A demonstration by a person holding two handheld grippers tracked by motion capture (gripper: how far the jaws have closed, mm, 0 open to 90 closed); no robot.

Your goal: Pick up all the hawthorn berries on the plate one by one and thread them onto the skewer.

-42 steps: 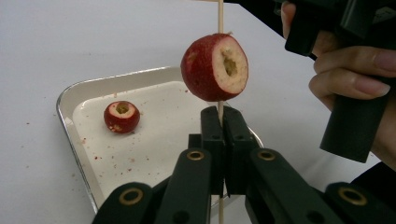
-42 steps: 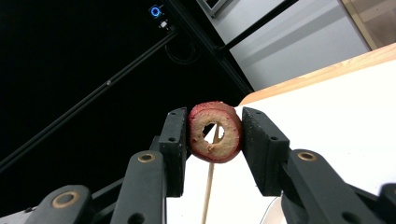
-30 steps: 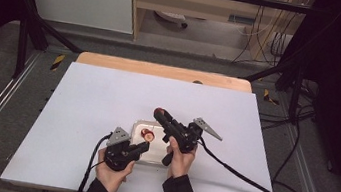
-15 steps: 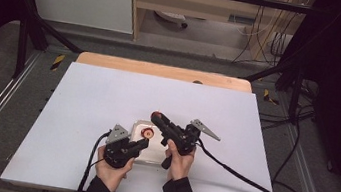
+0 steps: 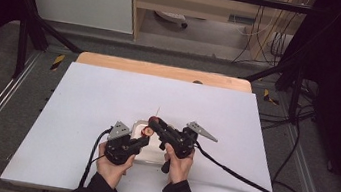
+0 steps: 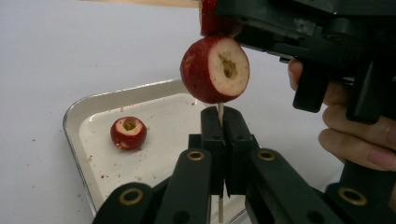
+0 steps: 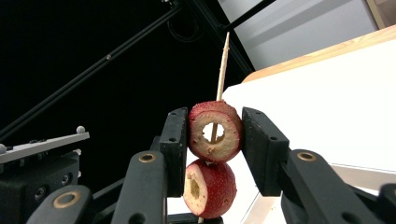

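Note:
My left gripper (image 6: 223, 112) is shut on the lower end of a thin wooden skewer (image 6: 220, 110) and holds it upright over a small white tray (image 6: 70, 122). Two cored red fruits are threaded on the skewer. The lower fruit (image 6: 215, 70) hangs free just above the left jaws. My right gripper (image 7: 215, 119) is shut on the upper fruit (image 7: 215, 131), with the skewer (image 7: 223, 60) passing through its hole and the lower fruit (image 7: 210, 186) right beneath. In the high view the left gripper (image 5: 143, 141) and right gripper (image 5: 155, 122) meet over the tray (image 5: 149, 157).
One loose cored red fruit (image 6: 128, 133) lies in the tray among crumbs. The tray sits on a white tabletop (image 5: 98, 96) with a wooden strip (image 5: 162, 69) along its far edge. Cables (image 5: 233, 173) trail from both grippers toward the near edge.
The right gripper with its fruit has shifted slightly left and toward the left gripper along the skewer. The left gripper has stayed put.

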